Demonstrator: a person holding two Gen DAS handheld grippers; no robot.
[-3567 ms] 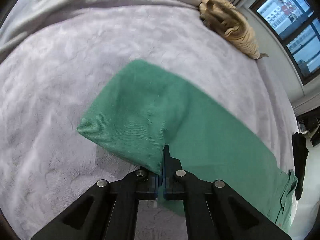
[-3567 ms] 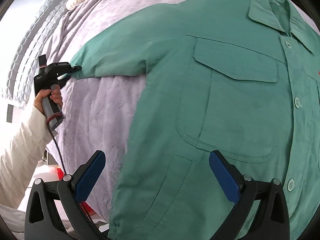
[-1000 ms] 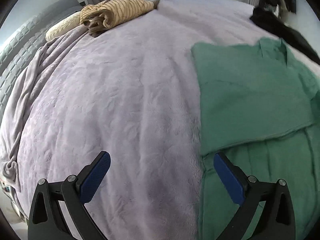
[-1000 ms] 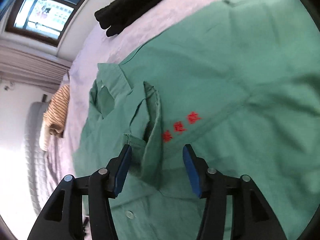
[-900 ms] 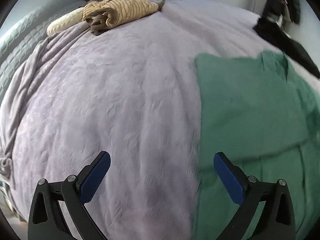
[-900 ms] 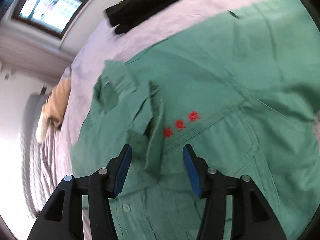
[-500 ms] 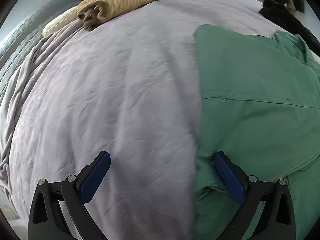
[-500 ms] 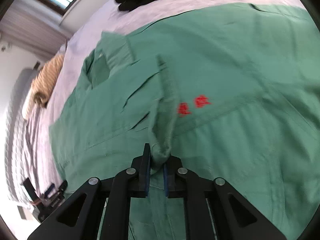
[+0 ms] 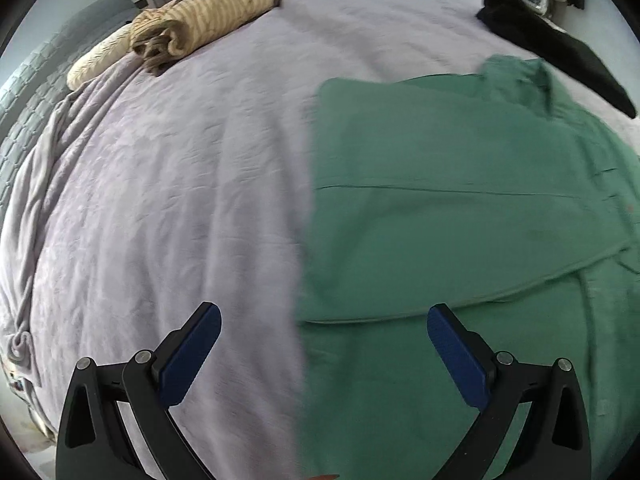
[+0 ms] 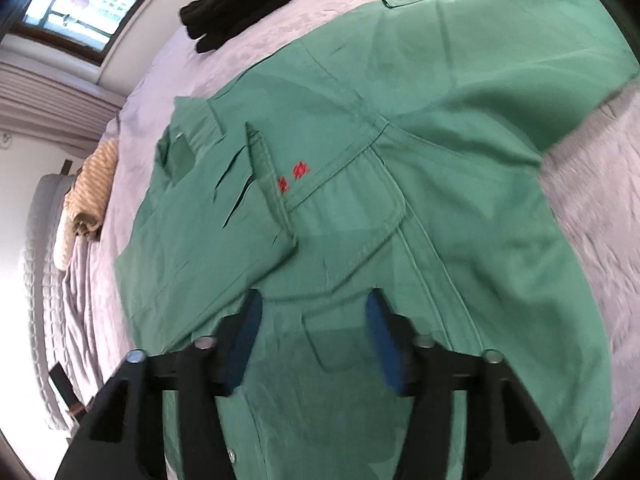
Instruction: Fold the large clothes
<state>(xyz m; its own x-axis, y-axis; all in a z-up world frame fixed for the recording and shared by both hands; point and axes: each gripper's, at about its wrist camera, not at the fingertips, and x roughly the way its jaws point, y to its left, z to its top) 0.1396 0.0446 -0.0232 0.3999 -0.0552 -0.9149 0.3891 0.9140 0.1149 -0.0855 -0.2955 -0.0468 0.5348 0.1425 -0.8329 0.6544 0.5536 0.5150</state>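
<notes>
- The green work shirt (image 10: 400, 184) lies flat on the lilac bed cover (image 9: 180, 200), one side lapped across its front so the fold stays square.
- The right tongs (image 10: 312, 340) are opening above the lower front, nothing between the pads (a release, I'd judge).
- The left tongs (image 9: 324, 356) are spread wide, straddling the shirt's folded edge at six o'clock, likely lining up the next grab.

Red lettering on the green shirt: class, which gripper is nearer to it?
Right. The right gripper hovers over the shirt just below the lettering, jaws opening, nothing between them. The left gripper straddles the shirt's far side edge.
</notes>
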